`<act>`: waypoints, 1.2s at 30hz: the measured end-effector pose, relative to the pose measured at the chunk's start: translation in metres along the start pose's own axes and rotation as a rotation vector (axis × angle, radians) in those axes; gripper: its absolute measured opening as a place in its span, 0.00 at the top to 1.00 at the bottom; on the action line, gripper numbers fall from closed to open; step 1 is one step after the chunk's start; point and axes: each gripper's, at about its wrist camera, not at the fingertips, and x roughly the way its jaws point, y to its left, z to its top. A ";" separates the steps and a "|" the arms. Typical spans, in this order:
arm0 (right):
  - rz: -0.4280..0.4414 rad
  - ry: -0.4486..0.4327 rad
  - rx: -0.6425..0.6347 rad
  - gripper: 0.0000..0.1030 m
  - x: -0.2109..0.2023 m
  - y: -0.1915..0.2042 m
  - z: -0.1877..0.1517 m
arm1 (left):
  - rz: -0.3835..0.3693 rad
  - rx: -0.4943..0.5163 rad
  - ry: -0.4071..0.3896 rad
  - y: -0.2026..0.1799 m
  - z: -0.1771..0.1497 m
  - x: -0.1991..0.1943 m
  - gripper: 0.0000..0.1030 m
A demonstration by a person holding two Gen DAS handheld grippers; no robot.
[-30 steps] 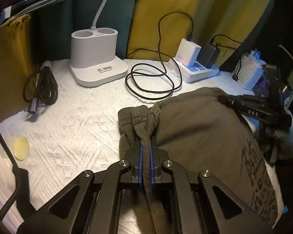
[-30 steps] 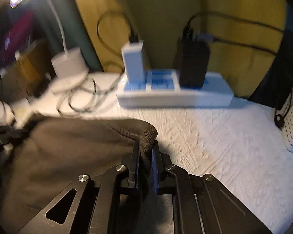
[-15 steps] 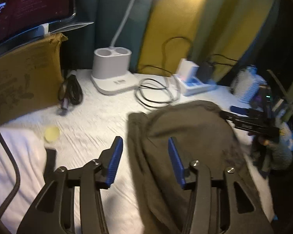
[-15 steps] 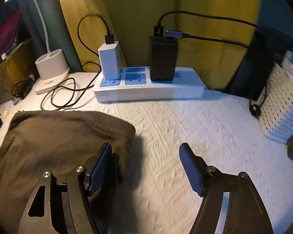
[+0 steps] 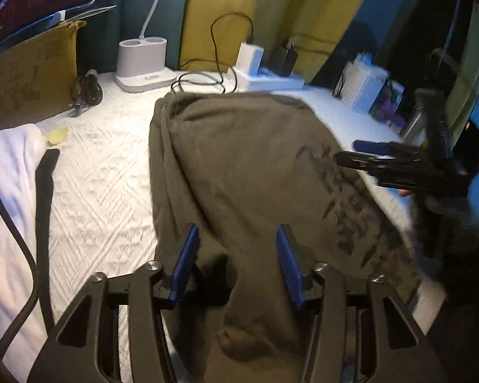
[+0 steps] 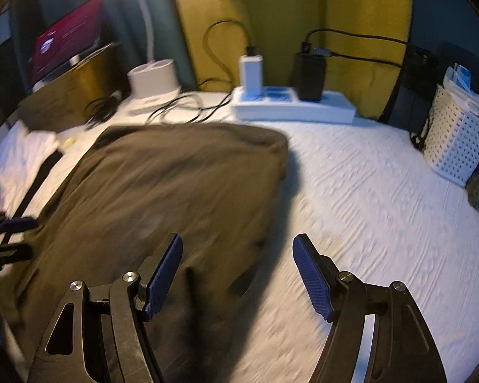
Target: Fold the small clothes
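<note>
Olive garment point(image 5: 246, 166) lies released on the bedspread point(image 5: 105, 185); both tongs point(image 5: 236, 255) point(image 6: 238, 274), earlier pinching it, now spread.

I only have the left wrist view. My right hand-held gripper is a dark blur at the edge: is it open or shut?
Observer: Open. The right hand-held gripper has its blue pads wide apart with nothing between them.
Operator: Is it over the olive-green cloth garment?
Observer: Partly. Its left pad is above the olive-green cloth garment; the other pad is above the bare white quilted cover.
Operator: What lies to the right of the garment?
Observer: Open cover up to a white perforated plastic basket, which stands apart from the garment.
</note>
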 end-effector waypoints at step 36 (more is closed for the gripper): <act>-0.081 0.034 -0.005 0.29 -0.074 0.036 -0.110 | 0.082 -0.022 -0.003 -0.011 -0.058 -0.031 0.60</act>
